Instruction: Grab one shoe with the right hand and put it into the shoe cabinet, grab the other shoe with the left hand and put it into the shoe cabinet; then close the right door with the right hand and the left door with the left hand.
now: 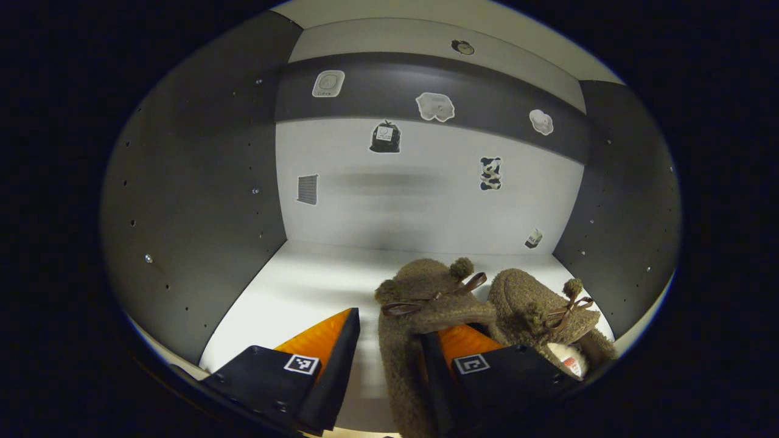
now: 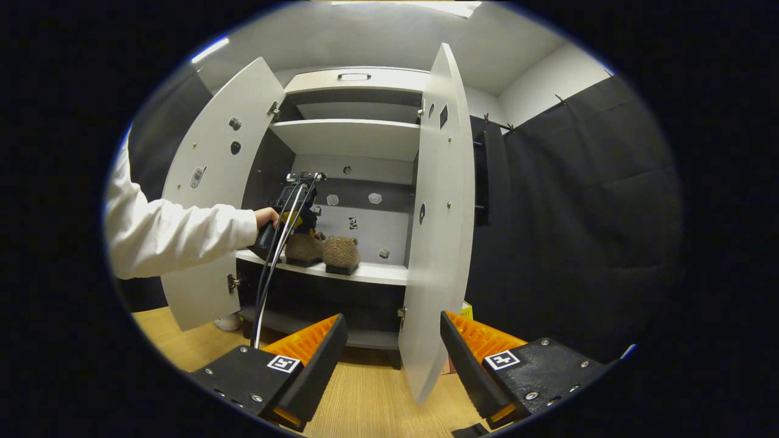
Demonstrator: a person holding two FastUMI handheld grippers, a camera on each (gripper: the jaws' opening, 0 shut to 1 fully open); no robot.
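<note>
Both brown fuzzy shoes, the left one (image 1: 420, 304) and the right one (image 1: 541, 310), sit side by side on the white cabinet shelf (image 1: 292, 286), at five o'clock in the left gripper view. The left tongs (image 1: 389, 340) are released, one finger over the left shoe; back them straight out. The right tongs (image 2: 392, 340) gape before the white right door (image 2: 438, 243); push its face gently.

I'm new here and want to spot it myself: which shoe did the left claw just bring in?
Find the cabinet with both doors open, then its middle shelf, where two fuzzy brown shoes sit side by side. It is the left shoe, the one by the left claw, whose open fingers straddle its heel edge; the other shoe sits free.
</note>
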